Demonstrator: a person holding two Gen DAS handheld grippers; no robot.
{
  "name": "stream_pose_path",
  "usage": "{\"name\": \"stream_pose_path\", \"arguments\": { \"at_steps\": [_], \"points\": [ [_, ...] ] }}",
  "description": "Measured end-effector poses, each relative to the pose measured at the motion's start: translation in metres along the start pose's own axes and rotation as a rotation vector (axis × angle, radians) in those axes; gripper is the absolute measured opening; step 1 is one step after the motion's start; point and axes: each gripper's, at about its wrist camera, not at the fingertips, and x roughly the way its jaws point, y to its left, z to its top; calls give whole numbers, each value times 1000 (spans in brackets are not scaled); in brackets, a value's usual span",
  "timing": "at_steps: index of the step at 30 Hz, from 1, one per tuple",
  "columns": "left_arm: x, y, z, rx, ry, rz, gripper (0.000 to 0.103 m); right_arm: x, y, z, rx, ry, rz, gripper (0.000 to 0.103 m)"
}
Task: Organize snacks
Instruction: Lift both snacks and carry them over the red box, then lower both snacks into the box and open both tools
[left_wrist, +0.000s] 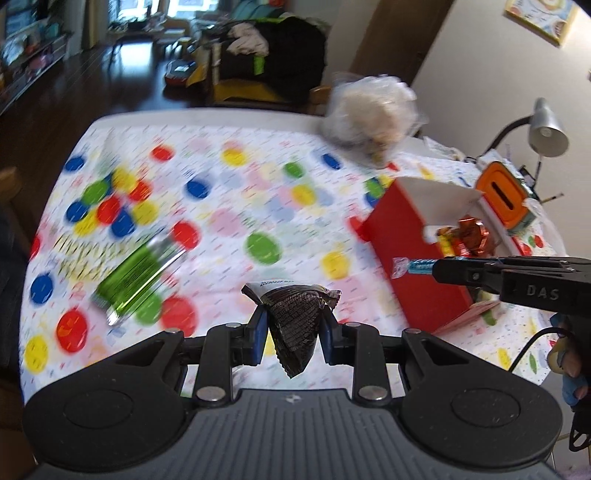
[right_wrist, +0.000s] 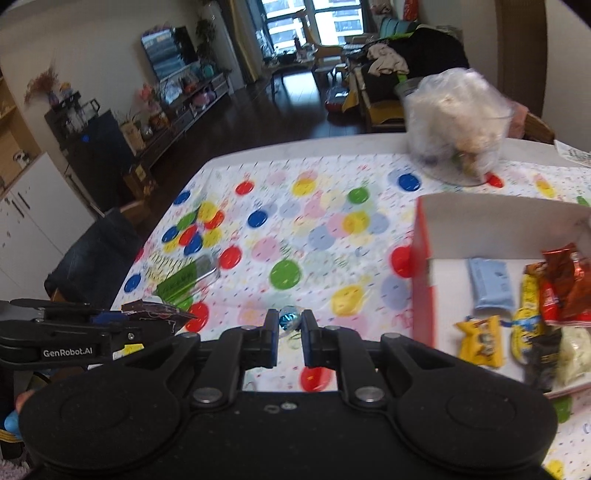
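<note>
My left gripper (left_wrist: 291, 317) is shut on a dark brown snack packet (left_wrist: 293, 325), held above the dotted tablecloth (left_wrist: 229, 192). My right gripper (right_wrist: 290, 325) is shut on a small blue-wrapped candy (right_wrist: 288, 318); in the left wrist view that candy (left_wrist: 413, 266) sticks out of the right gripper (left_wrist: 437, 271) beside the red box (left_wrist: 406, 251). The red box (right_wrist: 421, 273) with white inside holds several snack packets, among them a pale blue one (right_wrist: 491, 282) and a yellow one (right_wrist: 480, 341). A green packet (left_wrist: 136, 280) lies flat on the cloth at the left, also visible as the green packet (right_wrist: 181, 282) from the right wrist.
A clear plastic bag of pale snacks (left_wrist: 369, 114) stands at the table's far side. An orange-lidded container (left_wrist: 504, 192) and a desk lamp (left_wrist: 546, 129) sit behind the box. A chair (right_wrist: 96, 251) stands at the table's left edge; the dark floor lies beyond.
</note>
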Motion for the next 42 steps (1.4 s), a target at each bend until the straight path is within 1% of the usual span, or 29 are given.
{"name": "stream_pose_path", "arguments": {
  "at_steps": [10,16,21,31,36,42],
  "points": [
    [18,-94,31,126,-36,-36,28,-34,-70,7,49,-73,-38,12],
    [37,-143,44,170,-35,-50,28,-52,-110,9,54,-97,-71,12],
    [56,-174,49,185,-15,-55,28,-59,-144,8,68,-101,-92,12],
    [102,-221,57,223,44,-28,28,-58,-201,2,87,-92,-129,12],
    [131,-232,65,227,85,2,28,-46,-225,-1,86,-66,-136,12],
    [165,-235,75,187,157,28,28,-25,-236,-2,70,-12,-117,12]
  ]
}}
